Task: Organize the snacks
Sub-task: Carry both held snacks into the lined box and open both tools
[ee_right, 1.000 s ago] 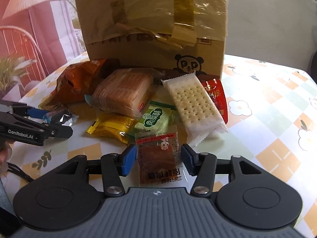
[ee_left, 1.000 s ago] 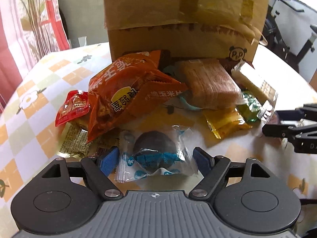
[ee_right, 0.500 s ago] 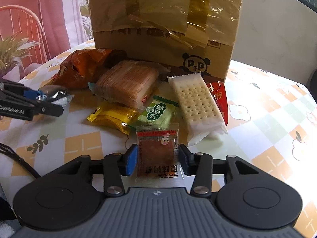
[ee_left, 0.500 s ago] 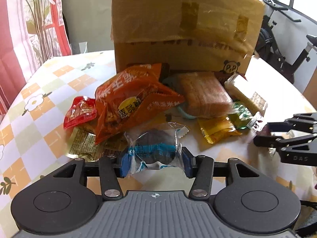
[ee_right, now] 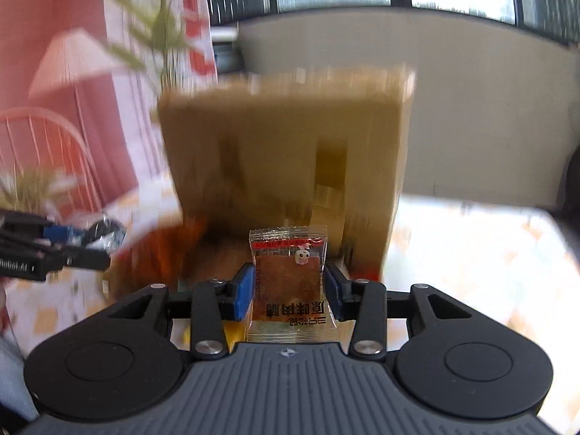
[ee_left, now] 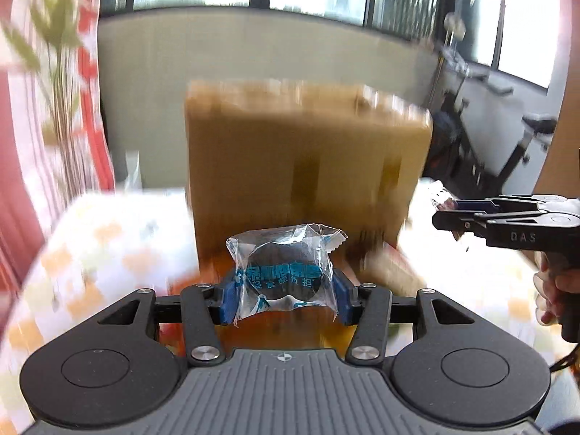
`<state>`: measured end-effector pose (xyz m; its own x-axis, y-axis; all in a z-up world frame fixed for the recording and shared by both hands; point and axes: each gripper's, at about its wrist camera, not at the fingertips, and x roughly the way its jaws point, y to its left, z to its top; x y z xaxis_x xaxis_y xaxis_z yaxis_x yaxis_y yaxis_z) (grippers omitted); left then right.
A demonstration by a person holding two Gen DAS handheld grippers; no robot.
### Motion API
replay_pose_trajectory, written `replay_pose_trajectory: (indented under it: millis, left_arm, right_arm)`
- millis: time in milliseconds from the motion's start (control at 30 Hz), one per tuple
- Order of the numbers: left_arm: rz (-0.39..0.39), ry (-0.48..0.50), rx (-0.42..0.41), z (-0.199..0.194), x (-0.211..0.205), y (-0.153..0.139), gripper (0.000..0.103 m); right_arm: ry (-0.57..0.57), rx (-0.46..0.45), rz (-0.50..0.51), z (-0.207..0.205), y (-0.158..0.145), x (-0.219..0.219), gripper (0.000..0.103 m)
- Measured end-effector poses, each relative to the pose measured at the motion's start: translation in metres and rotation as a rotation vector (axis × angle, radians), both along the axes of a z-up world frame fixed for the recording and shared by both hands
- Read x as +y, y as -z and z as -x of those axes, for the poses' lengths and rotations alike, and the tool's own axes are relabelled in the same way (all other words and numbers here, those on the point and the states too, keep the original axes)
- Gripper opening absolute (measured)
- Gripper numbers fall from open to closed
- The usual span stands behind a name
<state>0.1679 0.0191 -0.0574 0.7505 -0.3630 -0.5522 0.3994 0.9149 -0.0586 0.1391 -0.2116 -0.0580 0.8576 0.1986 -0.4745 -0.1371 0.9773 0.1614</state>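
My left gripper (ee_left: pixel 284 299) is shut on a clear-wrapped dark round cake (ee_left: pixel 286 272) with blue print, held up in front of the cardboard box (ee_left: pixel 308 159). In the right wrist view my right gripper (ee_right: pixel 288 291) is shut on a small clear packet of brown dried meat (ee_right: pixel 288 279), also raised before the cardboard box (ee_right: pixel 286 159). Each gripper shows in the other's view: the right gripper (ee_left: pixel 446 217) at the right edge, the left gripper (ee_right: pixel 94 239) at the left edge with its cake. The snack pile on the table is blurred and mostly hidden below.
The checked tablecloth (ee_left: pixel 108 239) spreads around the box. A red striped curtain (ee_left: pixel 47 145) hangs at the left, exercise equipment (ee_left: pixel 507 145) stands at the back right. A person's hand (ee_left: pixel 554 290) grips the right tool. A pink chair (ee_right: pixel 47 152) stands left of the table.
Both grippers closed on their snacks and lifted them off the table. The views tilted up, so the box now sits lower and the windows show above.
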Motion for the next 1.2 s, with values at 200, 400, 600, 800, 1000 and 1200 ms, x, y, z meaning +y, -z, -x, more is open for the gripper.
replay_pose_trajectory:
  millis: [200,400,600,800,1000,1200]
  left_arm:
    - [0.028,0.008,-0.174,-0.035,-0.012,-0.065,0.054]
    - [0.034,-0.004,-0.212,-0.093,-0.041,-0.094,0.054]
    - [-0.019,-0.028,-0.193,-0.137,-0.068,-0.089,0.054]
    - [-0.041,-0.059,-0.134,-0.164,-0.072,-0.073,0.054]
    - [-0.071,-0.061,-0.096,-0.176,-0.076,-0.066,0.059]
    - [-0.072,-0.057,-0.11,-0.165,-0.068,-0.069,0.068]
  right_arm:
    - [0.013,-0.15,0.014,-0.043,-0.067,-0.019,0.043]
    - [0.058,-0.174,-0.013,-0.105,-0.088,-0.028,0.043]
    - [0.086,-0.111,0.006,-0.148,-0.078,-0.028,0.043]
    - [0.096,-0.047,0.027,-0.159,-0.063,-0.028,0.043]
    - [0.096,0.002,0.055,-0.158,-0.052,-0.031,0.046]
    - [0.114,0.004,0.054,-0.149,-0.052,-0.033,0.066]
